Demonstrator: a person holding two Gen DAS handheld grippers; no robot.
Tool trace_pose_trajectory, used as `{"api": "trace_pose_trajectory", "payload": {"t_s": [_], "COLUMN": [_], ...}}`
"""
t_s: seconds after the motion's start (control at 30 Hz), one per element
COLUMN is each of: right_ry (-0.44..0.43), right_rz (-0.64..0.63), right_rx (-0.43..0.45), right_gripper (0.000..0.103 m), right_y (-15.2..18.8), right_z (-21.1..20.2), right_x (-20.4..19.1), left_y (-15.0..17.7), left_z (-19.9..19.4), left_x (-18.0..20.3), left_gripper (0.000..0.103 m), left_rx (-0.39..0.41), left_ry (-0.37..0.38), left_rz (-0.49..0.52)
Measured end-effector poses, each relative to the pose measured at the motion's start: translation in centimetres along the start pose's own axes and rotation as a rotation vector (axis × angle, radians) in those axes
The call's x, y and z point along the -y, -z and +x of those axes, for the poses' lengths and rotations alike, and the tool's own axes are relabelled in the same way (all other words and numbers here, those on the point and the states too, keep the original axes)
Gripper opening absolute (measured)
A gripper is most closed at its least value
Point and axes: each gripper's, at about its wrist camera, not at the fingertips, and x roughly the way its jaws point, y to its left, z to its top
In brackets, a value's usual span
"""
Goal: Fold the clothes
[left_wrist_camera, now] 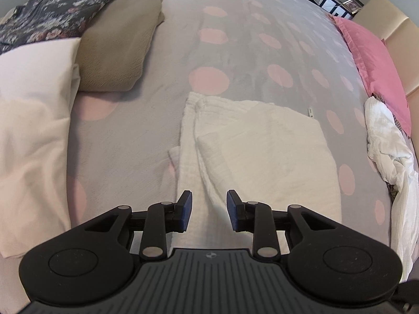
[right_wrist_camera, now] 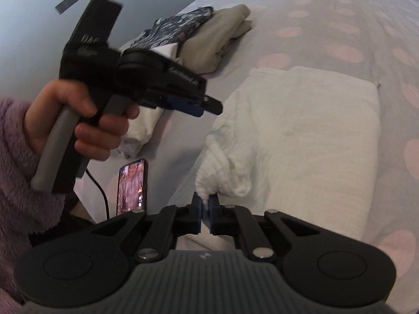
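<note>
A cream white textured garment (left_wrist_camera: 248, 141) lies partly folded on the grey bedspread with pink dots (left_wrist_camera: 209, 52). My left gripper (left_wrist_camera: 209, 209) is open and empty, hovering above the garment's near edge. In the right wrist view the same garment (right_wrist_camera: 309, 136) lies flat, with its near left corner bunched and lifted. My right gripper (right_wrist_camera: 205, 209) is shut on that corner. The left gripper (right_wrist_camera: 207, 106) also shows there, held in a hand above the garment's left edge.
Folded clothes are stacked at the left: a tan one (left_wrist_camera: 117, 47), a dark floral one (left_wrist_camera: 52, 10) and a white one (left_wrist_camera: 34, 120). A pink pillow (left_wrist_camera: 374, 60) and a crumpled white garment (left_wrist_camera: 390, 151) lie at the right. A phone (right_wrist_camera: 132, 185) lies by the bed edge.
</note>
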Motion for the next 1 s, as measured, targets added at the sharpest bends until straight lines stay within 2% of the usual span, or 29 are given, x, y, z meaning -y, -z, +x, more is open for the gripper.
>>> {"api": "trace_pose_trajectory", "payload": {"t_s": [0.27,0.33,0.4,0.5,0.6,0.73,0.83,1.0], "right_ry": [0.049,0.048,0.005,-0.071,-0.089,-0.028,0.064,0.168], "right_rz": [-0.143,-0.198,-0.234,-0.261,-0.262,-0.266,-0.283,-0.301], "right_rx": [-0.03,-0.03,-0.032,-0.036,-0.01,0.006,-0.003,-0.006], "right_gripper": [0.007,0.016,0.029,0.03,0.03,0.03,0.03,0.029], "right_y": [2.2,2.8,3.1,3.2,3.6,3.5,3.7,2.8], "right_z": [3.6,4.1,4.3,4.1,3.1,2.1,2.1,2.2], "right_x": [-2.6,-3.4,-3.9,-4.5,-4.4,-3.2,-2.7,-1.9], "left_y": [2.3,3.0,3.6,4.3,4.9,5.7,6.1,6.7], "left_z": [0.2,0.2,0.0,-0.3,-0.3,-0.2,-0.1,-0.2], "left_x": [-0.7,-0.4,-0.2,-0.4,-0.7,-1.0,-0.7,0.4], "left_gripper": [0.038,0.038,0.038,0.039,0.039,0.039,0.04,0.044], "left_rx": [-0.069,-0.08,-0.085,-0.085,-0.092,-0.103,-0.104,-0.09], "left_ry": [0.063,0.069,0.072,0.07,0.074,0.095,0.141,0.115], "left_rz": [-0.015,0.004,0.024,0.03,0.02,0.009,0.008,0.05]}}
